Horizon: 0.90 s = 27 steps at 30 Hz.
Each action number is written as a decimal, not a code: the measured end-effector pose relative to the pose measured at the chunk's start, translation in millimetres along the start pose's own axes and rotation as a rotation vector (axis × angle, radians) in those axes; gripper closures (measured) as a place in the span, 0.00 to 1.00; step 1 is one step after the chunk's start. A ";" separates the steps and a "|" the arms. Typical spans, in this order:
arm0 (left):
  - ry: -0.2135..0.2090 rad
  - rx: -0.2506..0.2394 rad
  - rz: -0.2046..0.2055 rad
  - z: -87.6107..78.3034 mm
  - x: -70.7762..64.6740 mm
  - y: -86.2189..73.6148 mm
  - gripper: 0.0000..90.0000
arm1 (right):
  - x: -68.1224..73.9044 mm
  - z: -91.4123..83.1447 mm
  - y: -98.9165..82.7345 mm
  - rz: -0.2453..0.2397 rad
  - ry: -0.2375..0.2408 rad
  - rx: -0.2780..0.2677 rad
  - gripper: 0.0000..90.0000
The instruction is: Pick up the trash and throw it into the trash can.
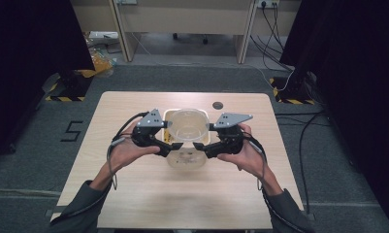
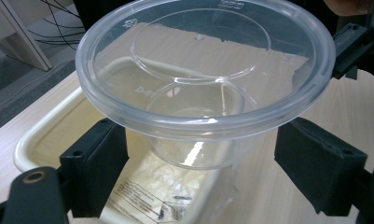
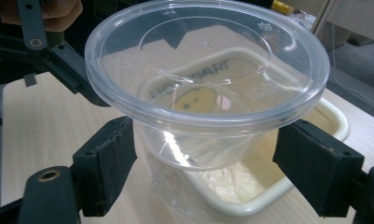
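Observation:
A clear round plastic tub (image 1: 186,127) with its lid on hangs above a cream tray (image 1: 167,114) in the middle of the wooden table. My left gripper (image 1: 174,145) holds it from the left and my right gripper (image 1: 198,145) from the right. In the left gripper view the tub (image 2: 203,88) sits between the jaws of the left gripper (image 2: 203,172), whose pads press just under the rim. The right gripper view shows the same for the tub (image 3: 205,79) and the right gripper (image 3: 205,172). The tub looks empty.
A clear plastic bag (image 2: 159,196) with small dark parts lies in the tray (image 2: 35,140) under the tub. A small dark round fitting (image 1: 218,105) sits near the table's far edge. Desks, cables and black curtains stand beyond the table.

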<state>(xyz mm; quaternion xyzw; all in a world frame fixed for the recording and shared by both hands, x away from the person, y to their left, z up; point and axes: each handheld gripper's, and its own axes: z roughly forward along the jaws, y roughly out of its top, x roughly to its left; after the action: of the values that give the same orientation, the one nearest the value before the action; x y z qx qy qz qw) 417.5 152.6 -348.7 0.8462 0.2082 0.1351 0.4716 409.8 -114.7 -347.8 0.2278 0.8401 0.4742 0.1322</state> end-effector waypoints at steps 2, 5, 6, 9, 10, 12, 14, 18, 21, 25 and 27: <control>0.005 0.011 -0.003 4.5 5.1 1.5 0.19 | -6.0 3.3 1.5 0.008 -0.008 0.009 0.23; 0.016 0.024 -0.021 10.7 11.7 2.1 0.20 | -14.0 9.7 1.4 0.014 -0.015 0.025 0.24; 0.021 0.027 -0.030 12.8 14.4 1.9 0.21 | -16.9 11.9 0.9 0.023 -0.018 0.031 0.25; 0.032 0.049 -0.046 18.2 21.3 0.1 0.22 | -24.7 18.8 -2.0 0.049 -0.021 0.041 0.25; 0.025 0.059 -0.057 20.4 24.1 -1.4 0.22 | -26.4 20.1 -2.9 0.054 -0.019 0.045 0.26; 0.032 0.066 -0.063 22.7 27.0 -3.3 0.22 | -30.0 22.8 -6.1 0.071 -0.019 0.053 0.26; 0.040 0.069 -0.077 22.8 30.1 -4.9 0.21 | -32.2 23.3 -9.1 0.078 -0.024 0.065 0.25; 0.048 0.064 -0.097 18.8 34.1 -7.5 0.20 | -34.8 16.9 -11.5 0.090 -0.019 0.062 0.24; 0.055 0.072 -0.098 16.9 35.5 -10.6 0.20 | -37.3 11.6 -13.0 0.099 -0.030 0.058 0.24; 0.057 0.068 -0.109 13.2 35.3 -12.6 0.20 | -38.4 6.6 -15.6 0.106 -0.039 0.046 0.24; 0.050 0.065 -0.111 10.8 34.1 -12.8 0.20 | -37.7 4.1 -16.9 0.106 -0.039 0.045 0.24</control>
<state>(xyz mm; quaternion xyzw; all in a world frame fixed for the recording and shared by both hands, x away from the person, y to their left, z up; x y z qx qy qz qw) 449.1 166.9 -364.1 0.8446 0.2706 0.1229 0.4453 439.8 -138.4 -364.2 0.2841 0.8345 0.4572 0.1181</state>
